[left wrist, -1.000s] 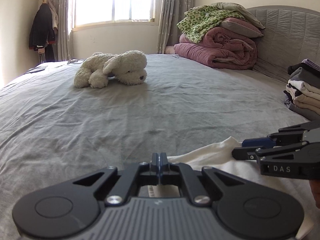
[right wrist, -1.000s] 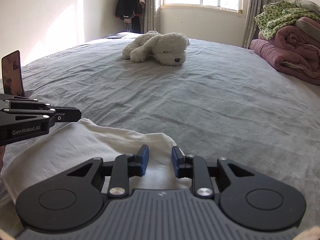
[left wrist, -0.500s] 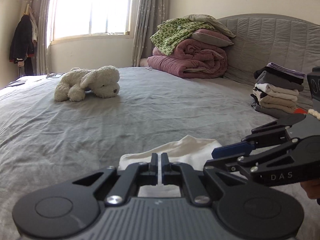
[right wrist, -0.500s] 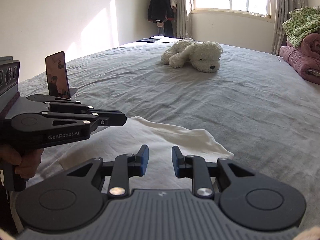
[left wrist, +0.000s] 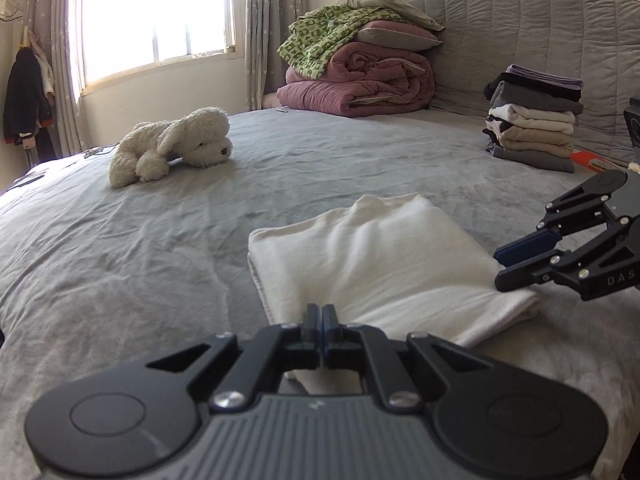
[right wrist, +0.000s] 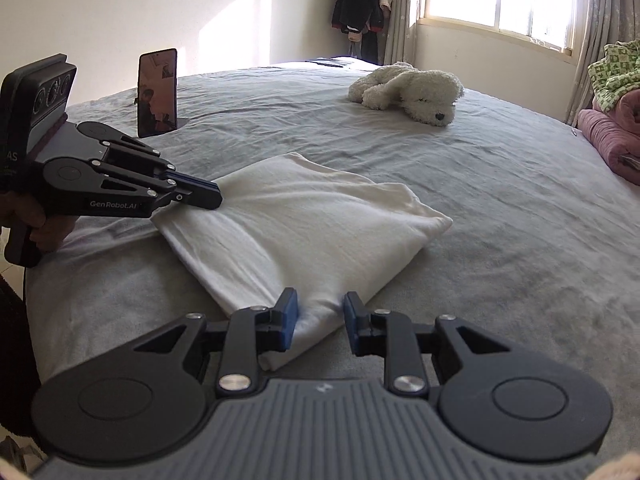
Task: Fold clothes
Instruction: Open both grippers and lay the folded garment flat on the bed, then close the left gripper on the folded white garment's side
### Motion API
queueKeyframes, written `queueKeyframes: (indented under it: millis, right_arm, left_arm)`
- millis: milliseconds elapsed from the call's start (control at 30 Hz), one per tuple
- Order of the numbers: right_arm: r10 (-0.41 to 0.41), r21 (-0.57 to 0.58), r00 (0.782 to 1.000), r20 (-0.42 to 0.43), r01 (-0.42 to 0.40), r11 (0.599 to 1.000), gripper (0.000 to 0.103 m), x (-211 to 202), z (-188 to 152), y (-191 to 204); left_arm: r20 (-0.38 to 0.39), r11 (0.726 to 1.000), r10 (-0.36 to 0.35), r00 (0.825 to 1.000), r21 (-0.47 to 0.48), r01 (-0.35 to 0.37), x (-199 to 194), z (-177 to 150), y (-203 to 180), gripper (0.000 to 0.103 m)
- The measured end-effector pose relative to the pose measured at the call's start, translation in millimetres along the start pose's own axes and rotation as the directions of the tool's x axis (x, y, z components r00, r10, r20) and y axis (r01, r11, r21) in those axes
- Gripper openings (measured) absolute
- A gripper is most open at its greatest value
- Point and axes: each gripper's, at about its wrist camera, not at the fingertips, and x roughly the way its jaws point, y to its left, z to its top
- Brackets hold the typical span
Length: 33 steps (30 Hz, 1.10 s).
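A folded white garment lies on the grey bed; it also shows in the right wrist view. My left gripper is shut on the garment's near-left corner, with cloth pinched between the jaws; it shows from the side in the right wrist view. My right gripper is open, its blue pads on either side of the garment's near-right corner. It shows in the left wrist view at the garment's right edge.
A white plush dog lies mid-bed. A stack of folded clothes sits by the grey headboard, next to rolled quilts. A phone stands upright at the bed's left edge.
Both grippers have drawn back and swung, so the whole folded garment now shows ahead of them. The left stays shut on the cloth; the right stays open.
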Motion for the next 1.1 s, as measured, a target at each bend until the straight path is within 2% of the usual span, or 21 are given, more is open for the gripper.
queueKeyframes:
  millis: [167,367,400,467,500,533,667,767,833,867,933,1033,1100]
  right_arm:
    - [0.023,0.049,1.0,-0.01,-0.022,0.999,0.026,-12,-7,-5]
    - [0.029,0.046,0.998,-0.049,-0.027,0.999,0.026,-19,-17,-5]
    - [0.033,0.061,0.998,-0.049,-0.03,0.998,0.026,-20,-17,-7]
    - [0.041,0.104,0.998,-0.049,-0.036,0.994,0.026,-21,-15,-14]
    - [0.043,0.128,0.998,-0.051,-0.036,0.991,0.027,-21,-14,-19]
    - [0.041,0.151,0.998,-0.051,-0.033,0.988,0.027,-21,-13,-23]
    - [0.038,0.249,0.998,-0.04,-0.027,0.968,0.034,-21,-9,-43]
    - [0.047,0.33,0.998,-0.031,-0.034,0.943,0.038,-20,-5,-56]
    - [0.05,0.381,0.998,-0.034,-0.034,0.924,0.042,-19,-1,-62]
    - [0.051,0.406,0.998,-0.043,-0.029,0.913,0.043,-18,2,-64]
    - [0.056,0.442,0.996,-0.074,-0.018,0.897,0.047,-16,9,-64]
    - [0.063,0.464,0.991,-0.115,-0.003,0.886,0.058,-15,21,-61]
    - [0.072,0.474,0.987,-0.142,0.004,0.88,0.069,-13,28,-58]
  left_arm:
    - [-0.015,1.0,-0.004,1.0,-0.013,0.004,-13,-7,2,0.004]
    - [-0.079,1.0,0.009,0.997,0.014,-0.007,-19,-13,3,0.005]
    - [-0.086,1.0,0.011,0.996,0.018,-0.01,-20,-13,5,0.008]
    - [-0.103,1.0,0.024,0.994,0.017,-0.022,-21,-11,11,0.022]
    - [-0.112,0.999,0.033,0.993,0.013,-0.032,-21,-10,15,0.035]
    - [-0.122,0.999,0.043,0.992,0.005,-0.043,-20,-8,20,0.039]
    - [-0.146,0.993,0.087,0.986,-0.061,-0.096,-19,-3,39,0.039]
    - [-0.172,0.988,0.101,0.98,-0.099,-0.119,-16,5,44,0.049]
    - [-0.233,0.982,0.138,0.963,-0.092,-0.163,-9,14,42,0.063]
    - [-0.254,0.982,0.144,0.956,-0.086,-0.17,-7,18,40,0.064]
    - [-0.295,0.98,0.149,0.944,-0.08,-0.18,-3,26,36,0.074]
    - [-0.345,0.98,0.138,0.929,-0.091,-0.179,1,36,31,0.083]
    - [-0.384,0.978,0.145,0.912,-0.086,-0.191,5,40,27,0.086]
